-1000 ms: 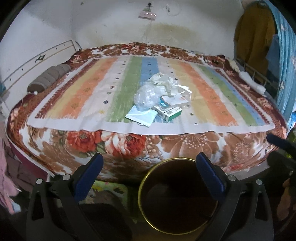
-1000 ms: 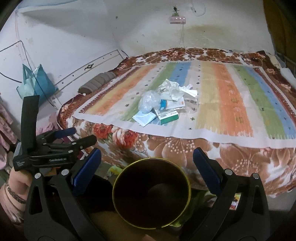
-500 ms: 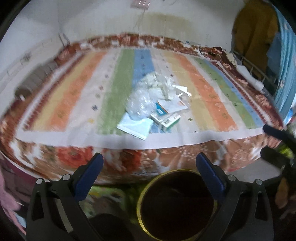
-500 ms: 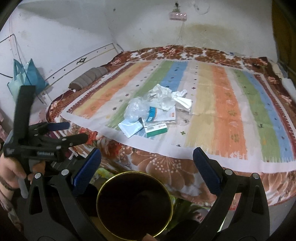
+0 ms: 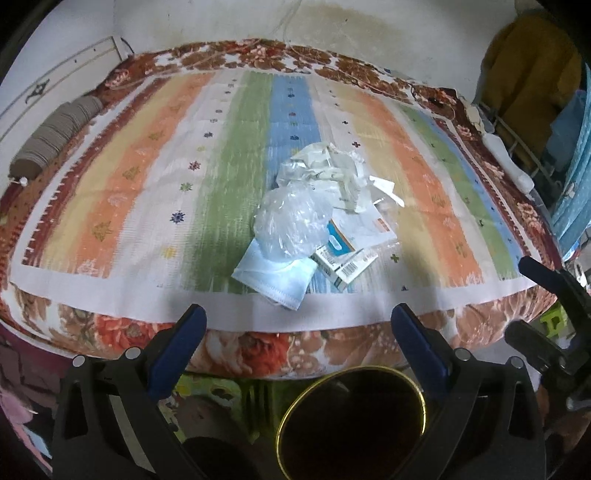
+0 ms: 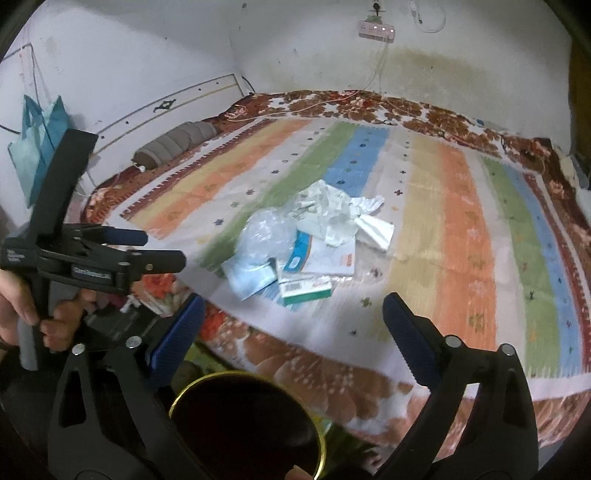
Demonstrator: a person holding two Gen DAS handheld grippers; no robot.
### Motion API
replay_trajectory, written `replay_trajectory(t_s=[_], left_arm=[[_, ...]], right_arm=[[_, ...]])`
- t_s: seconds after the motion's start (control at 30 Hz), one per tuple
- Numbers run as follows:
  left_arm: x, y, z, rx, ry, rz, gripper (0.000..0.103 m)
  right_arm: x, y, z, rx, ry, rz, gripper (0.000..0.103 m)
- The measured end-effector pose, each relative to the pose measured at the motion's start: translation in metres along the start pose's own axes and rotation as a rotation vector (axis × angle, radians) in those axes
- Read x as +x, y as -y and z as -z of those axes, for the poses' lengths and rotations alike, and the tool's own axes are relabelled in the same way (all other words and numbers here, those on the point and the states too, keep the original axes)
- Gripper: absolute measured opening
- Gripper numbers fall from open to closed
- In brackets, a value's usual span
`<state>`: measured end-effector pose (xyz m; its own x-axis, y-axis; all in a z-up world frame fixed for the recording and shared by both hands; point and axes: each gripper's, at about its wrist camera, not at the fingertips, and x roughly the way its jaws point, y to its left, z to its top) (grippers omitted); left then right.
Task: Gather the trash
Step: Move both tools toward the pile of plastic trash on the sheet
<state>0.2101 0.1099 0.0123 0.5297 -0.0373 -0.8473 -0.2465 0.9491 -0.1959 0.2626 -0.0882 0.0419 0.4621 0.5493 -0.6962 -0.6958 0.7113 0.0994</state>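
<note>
- Left gripper (image 5: 295, 341) is spread wide with nothing between its blue pads, sitting low in the left wrist frame and aimed at the bed edge.
- Right gripper (image 6: 291, 330) is the same deal, wide open and holding nothing, low in its own frame. In the right wrist view you can see the left hand (image 6: 26, 314) wrapped round its handle at the left edge, tool held about level.
- Right below both sets of fingers is a dark round bin with a gold rim (image 5: 351, 424), bottom centre, on the floor against the bed.
- Past the bin comes the flowery brown blanket (image 5: 258, 350) hanging over the side, then a striped sheet (image 5: 122, 192) on top.
- Trash pile (image 5: 317, 229) sits mid-frame near the front edge of the sheet: crumpled clear plastic bag (image 5: 291, 225), a blue face mask (image 5: 275, 277) closest to the edge, a small barcoded box (image 5: 345, 264) just beside it, crinkled wrappers (image 5: 328, 170) behind.
- Grey bolster pillow (image 5: 51, 136) upper left, clothes (image 5: 528, 74) hanging upper right, power strip (image 6: 376, 27) on the wall at the top.
</note>
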Motion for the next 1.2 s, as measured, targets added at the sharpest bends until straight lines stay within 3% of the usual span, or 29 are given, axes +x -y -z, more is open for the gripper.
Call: replay_trajectory(t_s=[0.2,0.43,0.7,0.87,1.2], left_arm=[[0.021,-0.008,-0.015,0.016,-0.025,0.009,0.097],[0.047,-0.022,-0.028,-0.002,-0.049,0.011,0.097],[0.065,-0.021,-0.036,0.092,-0.013,-0.008,0.097],[0.079,-0.022,-0.040,0.130,-0.024,-0.022,0.097],[0.098,-0.033,-0.049,0.104,-0.023,0.009,0.096]], right_arm=[[0.031,0.015,-0.012,0.054,-0.032,-0.016,0.090],[0.066,0.019,-0.024,0.044,-0.043,0.036,0.090],[0.107,0.020,-0.032,0.032,-0.079,0.056,0.090],[0.124,0.024,-0.037,0.030,-0.095,0.068,0.084],[0.165,0.037,-0.054,0.068,-0.106,0.052,0.075]])
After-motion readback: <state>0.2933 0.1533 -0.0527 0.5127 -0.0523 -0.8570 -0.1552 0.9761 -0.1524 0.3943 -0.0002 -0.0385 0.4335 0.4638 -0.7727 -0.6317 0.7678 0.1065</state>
